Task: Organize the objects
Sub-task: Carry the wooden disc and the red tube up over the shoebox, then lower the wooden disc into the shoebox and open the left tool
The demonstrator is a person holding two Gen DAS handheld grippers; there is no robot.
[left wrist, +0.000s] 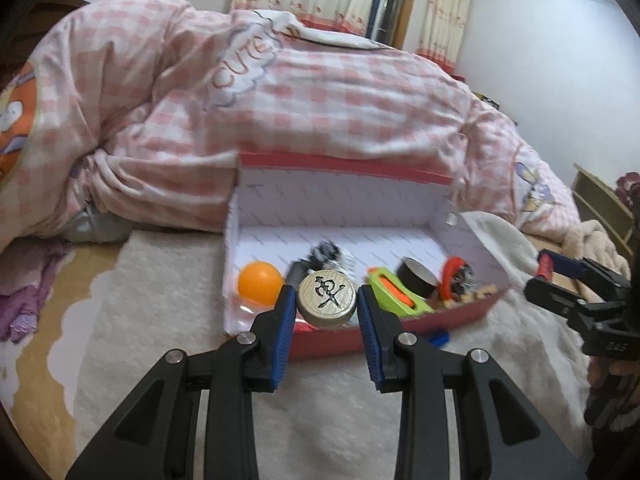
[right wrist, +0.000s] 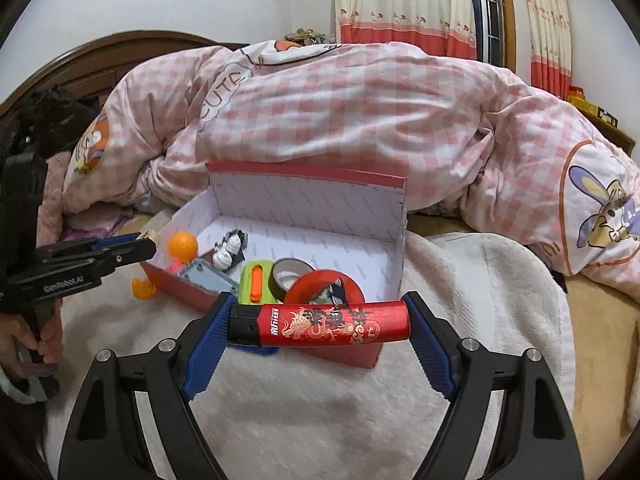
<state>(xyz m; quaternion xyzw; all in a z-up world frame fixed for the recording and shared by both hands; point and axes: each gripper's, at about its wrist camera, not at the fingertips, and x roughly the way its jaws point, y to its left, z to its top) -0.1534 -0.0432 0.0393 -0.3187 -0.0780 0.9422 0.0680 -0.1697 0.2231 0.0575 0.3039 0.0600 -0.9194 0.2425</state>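
My left gripper (left wrist: 326,300) is shut on a round wooden chess piece (left wrist: 326,295) with a black character on top, held just above the near wall of the red box (left wrist: 332,340). My right gripper (right wrist: 320,322) is shut lengthwise on a red lighter (right wrist: 332,325) with a dragon print, held in front of the red box (right wrist: 352,356). Inside the box lie an orange ball (left wrist: 260,282), a green and orange cutter (left wrist: 394,294), a black tape roll (left wrist: 416,278) and a red ring (right wrist: 320,284). The right gripper (left wrist: 548,276) also shows at the left wrist view's right edge.
The box stands open on a white fluffy blanket (right wrist: 320,408), its lid (right wrist: 304,204) leaning on a pink checked duvet (right wrist: 360,120). A small orange toy (right wrist: 143,288) lies left of the box and a blue piece (left wrist: 438,337) by its front wall. A hand (right wrist: 24,340) holds the left gripper.
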